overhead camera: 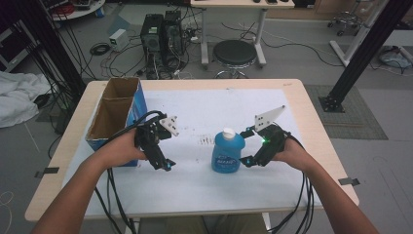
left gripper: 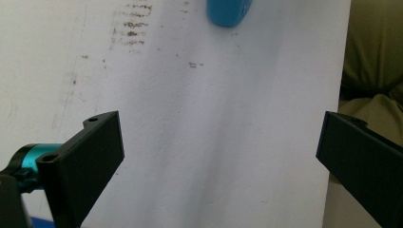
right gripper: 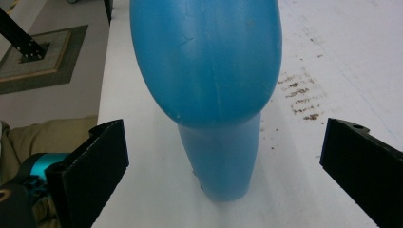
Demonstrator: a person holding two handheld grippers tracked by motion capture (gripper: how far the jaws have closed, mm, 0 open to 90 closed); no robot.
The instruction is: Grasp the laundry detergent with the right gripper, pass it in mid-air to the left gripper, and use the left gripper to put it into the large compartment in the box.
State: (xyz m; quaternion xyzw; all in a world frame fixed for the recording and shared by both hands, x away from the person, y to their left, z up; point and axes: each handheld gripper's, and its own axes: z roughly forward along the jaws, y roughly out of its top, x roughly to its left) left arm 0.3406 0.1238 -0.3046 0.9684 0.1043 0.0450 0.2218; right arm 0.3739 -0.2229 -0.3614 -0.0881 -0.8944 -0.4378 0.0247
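A blue plastic bottle (overhead camera: 227, 152) with a white cap stands upright on the white sheet (overhead camera: 195, 185) near the table's middle. My right gripper (overhead camera: 247, 161) sits just right of the bottle, low and open. In the right gripper view the blue bottle (right gripper: 209, 90) stands close ahead between the two spread black jaws, touching neither. My left gripper (overhead camera: 163, 164) is open to the left of the bottle, a hand's width away. In the left gripper view the bottle's base (left gripper: 228, 12) shows at the top edge, far beyond the spread jaws, with bare white sheet (left gripper: 199, 142) between them.
An open cardboard box (overhead camera: 117, 112) with blue sides stands at the table's left, right behind my left hand. Dark smudges (overhead camera: 207, 141) mark the sheet left of the bottle. Cables trail from both grippers over the front edge (overhead camera: 195, 214). A stool and computer towers stand beyond the table.
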